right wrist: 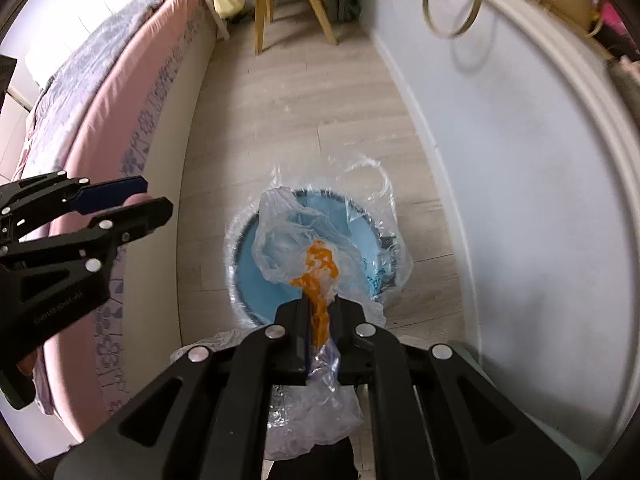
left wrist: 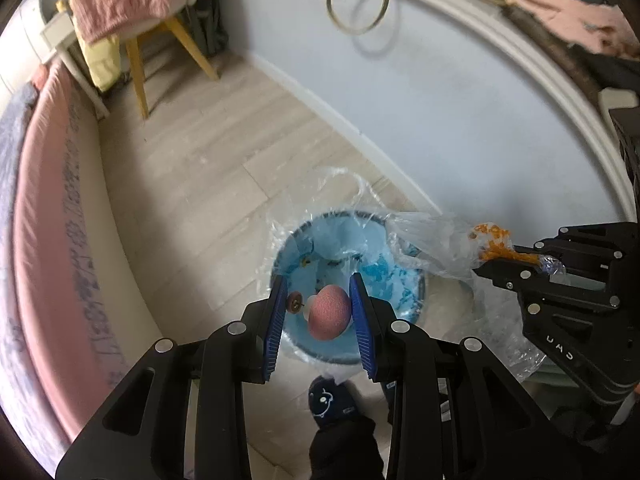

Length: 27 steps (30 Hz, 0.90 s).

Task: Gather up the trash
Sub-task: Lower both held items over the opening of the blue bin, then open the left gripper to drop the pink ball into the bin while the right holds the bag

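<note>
A crumpled clear plastic bag [right wrist: 296, 236] with an orange print was pinched in the closed right gripper [right wrist: 320, 312] directly above the blue bin [right wrist: 256, 276], apparently so a release would drop it into the liner. At nine o'clock of the bin in the right view, the left gripper [left wrist: 320, 308] was clamped on a pink rounded object [left wrist: 330, 312], likewise held over the bin mouth.

right gripper [right wrist: 320, 312] clamped on clear plastic bag [right wrist: 296, 236] with orange scraps, above blue bin [right wrist: 256, 264]; left gripper [right wrist: 132, 200] at left; bed [right wrist: 100, 100] far left.
</note>
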Motion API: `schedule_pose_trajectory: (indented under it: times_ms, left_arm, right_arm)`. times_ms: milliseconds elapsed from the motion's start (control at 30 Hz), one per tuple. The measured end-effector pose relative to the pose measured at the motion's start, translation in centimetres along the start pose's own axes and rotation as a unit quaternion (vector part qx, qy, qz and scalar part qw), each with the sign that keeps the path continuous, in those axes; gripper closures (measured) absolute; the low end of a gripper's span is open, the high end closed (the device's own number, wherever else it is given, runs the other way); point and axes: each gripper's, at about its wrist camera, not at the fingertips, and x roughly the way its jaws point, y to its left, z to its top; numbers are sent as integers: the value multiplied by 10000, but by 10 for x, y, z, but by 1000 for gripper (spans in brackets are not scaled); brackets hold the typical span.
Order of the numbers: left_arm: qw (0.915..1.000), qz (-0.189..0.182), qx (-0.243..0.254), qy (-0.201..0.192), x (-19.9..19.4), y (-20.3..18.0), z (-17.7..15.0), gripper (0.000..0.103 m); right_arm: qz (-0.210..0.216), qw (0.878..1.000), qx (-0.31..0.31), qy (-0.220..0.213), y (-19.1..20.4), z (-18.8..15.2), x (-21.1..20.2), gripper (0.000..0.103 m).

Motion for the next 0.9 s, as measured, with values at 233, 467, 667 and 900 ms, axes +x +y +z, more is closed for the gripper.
schedule_pose_trajectory:
  times_ms: [233, 467, 667, 900]
  left_arm:
    - [9996, -104, 124, 212, 105, -10, -2, 73]
    - [9988, -194, 161, 430, 190, 8, -11, 73]
    - [9971, -354, 321, 597, 237, 9, -29, 73]
    - [9948, -490, 424, 787, 269, -3, -41, 73]
  right_arm:
    - [60, 9996, 91, 269, -20, 5, 99, 96]
    - [156, 9985, -48, 524, -23, -5, 177, 96]
    - [190, 9979, -119, 609, -27, -12, 216, 96]
    - [165, 9973, -287, 661, -33, -13, 244, 96]
